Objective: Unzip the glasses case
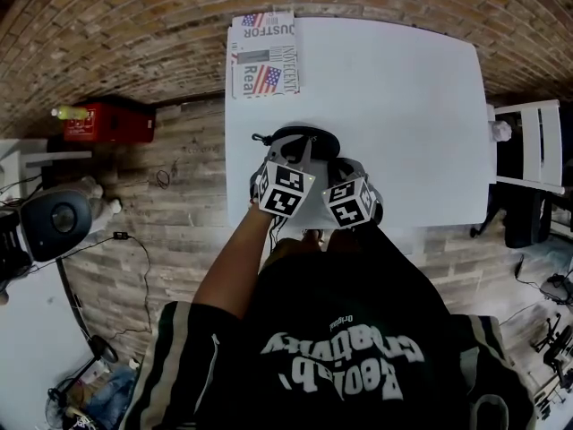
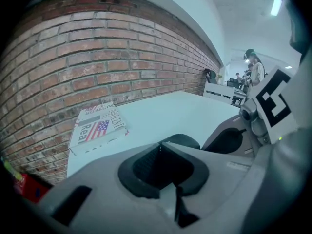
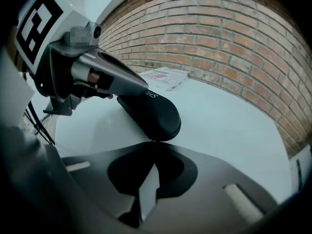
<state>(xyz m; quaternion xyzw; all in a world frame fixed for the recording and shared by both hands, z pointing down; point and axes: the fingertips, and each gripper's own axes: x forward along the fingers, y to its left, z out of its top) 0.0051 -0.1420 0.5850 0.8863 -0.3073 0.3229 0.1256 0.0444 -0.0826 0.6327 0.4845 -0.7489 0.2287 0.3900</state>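
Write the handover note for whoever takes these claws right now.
Left claw: shut, tips at one end of the glasses case.
Right claw: shut, tips at the case's near edge; a grip on the zip pull is too small to confirm.
Case: lying on the white table, looks closed.
Done: nothing opened.
To do: run the zip round.

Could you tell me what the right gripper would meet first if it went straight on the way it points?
The black glasses case; its near edge seems to lie right at the right gripper's tips.
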